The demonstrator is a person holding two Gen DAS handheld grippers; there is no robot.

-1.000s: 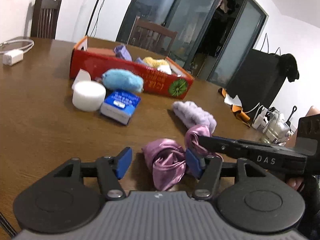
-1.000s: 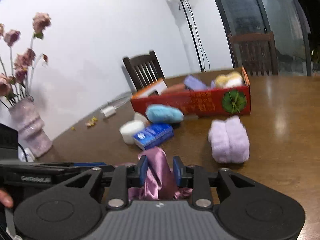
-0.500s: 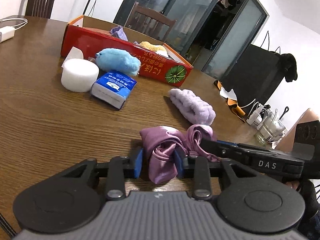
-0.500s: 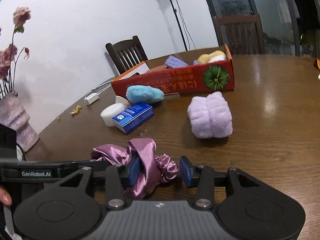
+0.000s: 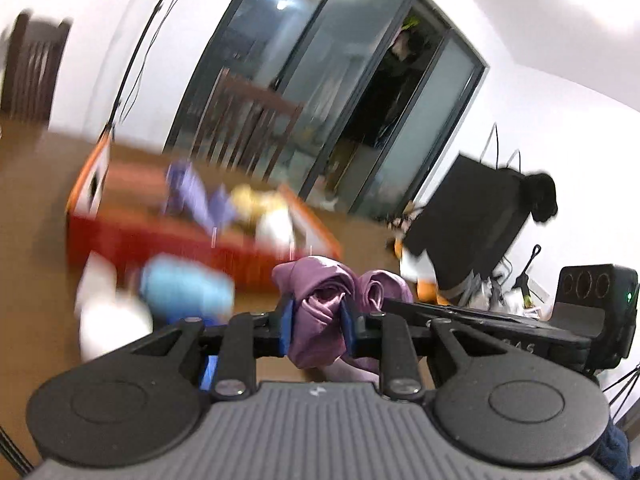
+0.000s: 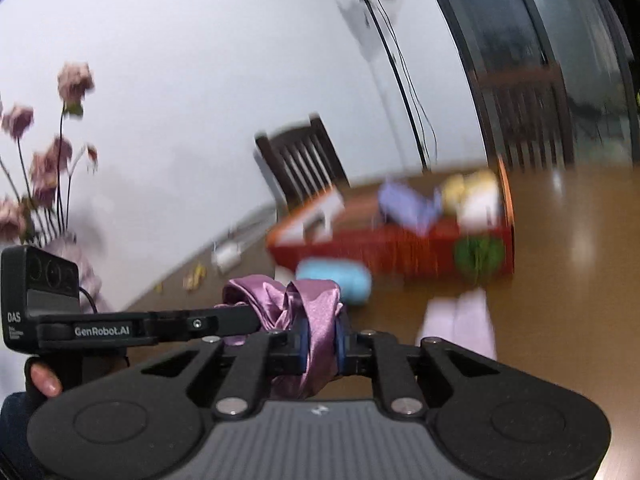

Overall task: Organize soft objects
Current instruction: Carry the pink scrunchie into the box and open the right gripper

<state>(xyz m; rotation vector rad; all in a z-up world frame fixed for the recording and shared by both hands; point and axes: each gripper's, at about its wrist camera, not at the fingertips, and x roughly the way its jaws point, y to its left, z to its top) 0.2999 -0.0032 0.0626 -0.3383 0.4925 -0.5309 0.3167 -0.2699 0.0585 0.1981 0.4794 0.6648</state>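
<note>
One purple satin scrunchie [image 5: 320, 312], pinched by two grippers' jaws.

Red box [image 5: 160, 248] ahead (blue plush [image 5: 188, 292] before it)

Scrunchie [image 5: 320, 312] before box [image 5: 160, 236]

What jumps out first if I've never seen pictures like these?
A bundle of shiny purple satin cloth, pinched between the blue pads of both claws, the left claw and the right claw, in the near middle of each view. Beyond it, blurred, an open red box of soft things sits on the brown table.
</note>
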